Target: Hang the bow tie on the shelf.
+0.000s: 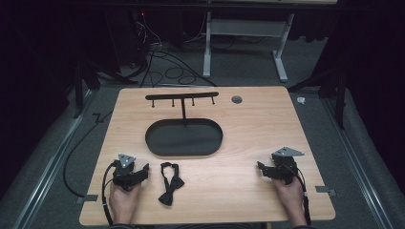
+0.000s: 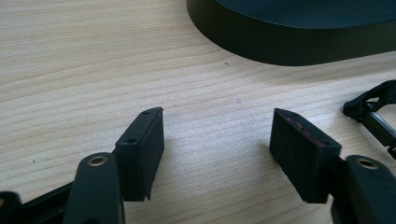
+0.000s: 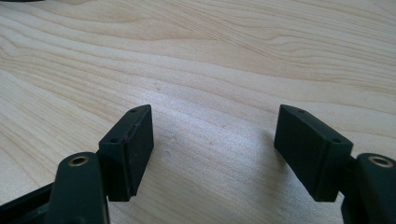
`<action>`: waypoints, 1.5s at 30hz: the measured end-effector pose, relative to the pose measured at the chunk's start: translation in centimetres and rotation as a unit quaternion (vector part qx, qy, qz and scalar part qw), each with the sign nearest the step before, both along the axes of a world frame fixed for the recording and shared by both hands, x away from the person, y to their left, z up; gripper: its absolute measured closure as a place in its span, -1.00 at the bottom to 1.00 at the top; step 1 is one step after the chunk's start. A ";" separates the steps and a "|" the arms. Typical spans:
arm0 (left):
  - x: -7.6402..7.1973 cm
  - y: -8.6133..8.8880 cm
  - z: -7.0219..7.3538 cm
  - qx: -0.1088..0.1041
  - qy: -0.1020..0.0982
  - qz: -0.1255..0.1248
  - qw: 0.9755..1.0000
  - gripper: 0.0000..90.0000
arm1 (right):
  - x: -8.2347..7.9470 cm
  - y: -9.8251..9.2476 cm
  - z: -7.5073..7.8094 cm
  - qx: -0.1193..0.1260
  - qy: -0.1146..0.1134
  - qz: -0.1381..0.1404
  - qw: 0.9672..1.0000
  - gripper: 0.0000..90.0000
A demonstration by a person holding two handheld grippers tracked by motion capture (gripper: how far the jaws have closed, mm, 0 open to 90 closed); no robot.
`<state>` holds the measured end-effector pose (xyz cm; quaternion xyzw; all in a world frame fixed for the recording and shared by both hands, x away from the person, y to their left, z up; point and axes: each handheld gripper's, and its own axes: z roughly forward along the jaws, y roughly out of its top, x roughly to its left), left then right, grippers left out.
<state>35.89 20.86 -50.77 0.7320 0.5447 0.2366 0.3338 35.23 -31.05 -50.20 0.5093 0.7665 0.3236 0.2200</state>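
A black bow tie (image 1: 169,188) with its strap lies on the wooden table (image 1: 248,124) near the front, just right of my left gripper (image 1: 143,171). Part of its strap (image 2: 371,109) shows at the right edge of the left gripper view. My left gripper (image 2: 217,140) rests low over the table, open, nothing between its pads. My right gripper (image 1: 260,167) sits at the front right, also open over bare wood (image 3: 212,135). A black oval tray (image 1: 184,137) with an upright hook rack (image 1: 181,98) stands at the table's middle; its rim (image 2: 289,44) shows ahead of the left jaws.
A small grey round grommet (image 1: 237,99) sits in the table's far edge. Cables (image 1: 167,71) and a white desk frame (image 1: 246,43) lie on the floor beyond the table. A person's hands hold both grippers at the near edge.
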 end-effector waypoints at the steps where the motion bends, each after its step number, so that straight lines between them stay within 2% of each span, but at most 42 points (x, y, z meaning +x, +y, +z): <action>1: 0.0 0.0 0.0 0.000 0.000 -0.001 1.000 -0.23 | 0.0 0.0 0.0 0.000 0.000 0.000 1.000 -0.35; 9: 0.0 -0.1 0.0 0.002 -0.001 0.001 1.000 -0.23 | 0.0 0.0 0.0 0.000 0.000 -0.001 1.000 -0.34; 15: 0.0 -0.6 0.4 0.015 0.000 -0.001 1.000 -0.16 | 0.0 0.0 0.0 0.000 0.000 0.000 1.000 -0.34; 22: -0.5 -0.9 1.8 -0.001 -0.004 -0.026 1.000 -0.10 | 0.0 0.0 0.0 0.000 0.000 0.000 1.000 -0.34; 29: -1.2 -1.1 2.5 -0.023 -0.002 -0.028 0.999 -0.02 | 0.0 0.0 0.0 0.000 0.000 0.001 1.000 -0.34; 37: -1.9 -2.1 3.1 -0.030 -0.006 -0.045 0.998 0.00 | 0.0 -0.1 0.0 0.000 0.000 0.001 1.000 -0.35; 45: -2.4 -3.4 3.2 -0.035 0.001 -0.066 0.997 0.01 | 0.0 -0.1 0.0 0.000 0.000 0.001 1.000 -0.35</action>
